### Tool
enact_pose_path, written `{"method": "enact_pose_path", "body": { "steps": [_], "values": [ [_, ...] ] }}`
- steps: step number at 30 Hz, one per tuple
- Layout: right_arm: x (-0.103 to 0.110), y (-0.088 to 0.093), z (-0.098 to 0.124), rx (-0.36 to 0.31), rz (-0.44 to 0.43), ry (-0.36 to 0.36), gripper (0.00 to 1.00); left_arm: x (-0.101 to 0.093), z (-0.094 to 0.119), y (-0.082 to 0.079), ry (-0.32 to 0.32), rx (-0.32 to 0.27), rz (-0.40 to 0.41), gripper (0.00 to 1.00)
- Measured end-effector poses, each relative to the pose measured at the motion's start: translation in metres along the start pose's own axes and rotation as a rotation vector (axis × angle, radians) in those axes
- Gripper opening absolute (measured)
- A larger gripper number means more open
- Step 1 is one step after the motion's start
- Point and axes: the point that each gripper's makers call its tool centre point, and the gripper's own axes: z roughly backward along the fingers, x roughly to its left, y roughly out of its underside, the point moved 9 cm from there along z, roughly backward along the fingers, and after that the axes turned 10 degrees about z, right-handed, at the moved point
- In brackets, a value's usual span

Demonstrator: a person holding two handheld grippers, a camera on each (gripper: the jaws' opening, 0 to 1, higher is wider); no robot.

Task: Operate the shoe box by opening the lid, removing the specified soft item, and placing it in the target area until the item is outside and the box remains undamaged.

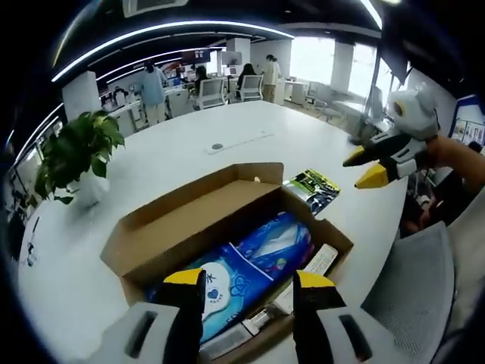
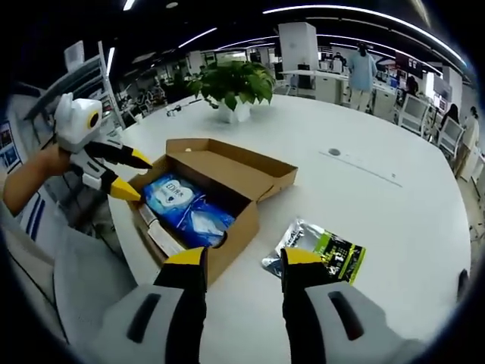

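An open cardboard shoe box (image 1: 182, 220) (image 2: 235, 171) lies on the white table, its lid folded back. Inside lies a soft blue plastic pack (image 1: 258, 262) (image 2: 186, 205) with a white label, and a flat white item (image 1: 322, 258) beside it. My left gripper (image 1: 248, 284) (image 2: 130, 174) is open at the box's near edge, just over the blue pack, holding nothing. My right gripper (image 2: 244, 262) (image 1: 364, 168) is also open and hovers above the table next to the box, near a green and black packet (image 1: 314, 187) (image 2: 326, 250).
A potted plant (image 1: 76, 152) (image 2: 231, 83) stands on the table (image 1: 227, 129) (image 2: 364, 159) beyond the box. A grey chair (image 1: 413, 288) (image 2: 76, 280) sits at the table edge by the box. Desks, chairs and people fill the office behind.
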Motion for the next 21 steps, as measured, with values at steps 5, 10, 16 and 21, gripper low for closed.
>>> {"method": "enact_pose_path", "body": {
  "steps": [5,10,16,21],
  "values": [
    [0.008,-0.005,-0.01,0.003,0.012,-0.03,0.36,0.009,0.008,0.007,-0.021,-0.007,0.024,0.47],
    [0.017,-0.008,-0.019,0.008,0.023,-0.059,0.36,0.019,0.016,0.013,-0.046,-0.012,0.046,0.46],
    [0.024,-0.011,-0.03,0.011,0.03,-0.089,0.36,0.034,0.024,0.021,-0.09,-0.028,0.069,0.44],
    [0.03,-0.014,-0.04,0.001,0.033,-0.105,0.35,0.045,0.031,0.028,-0.12,-0.044,0.103,0.39]
  ]
}}
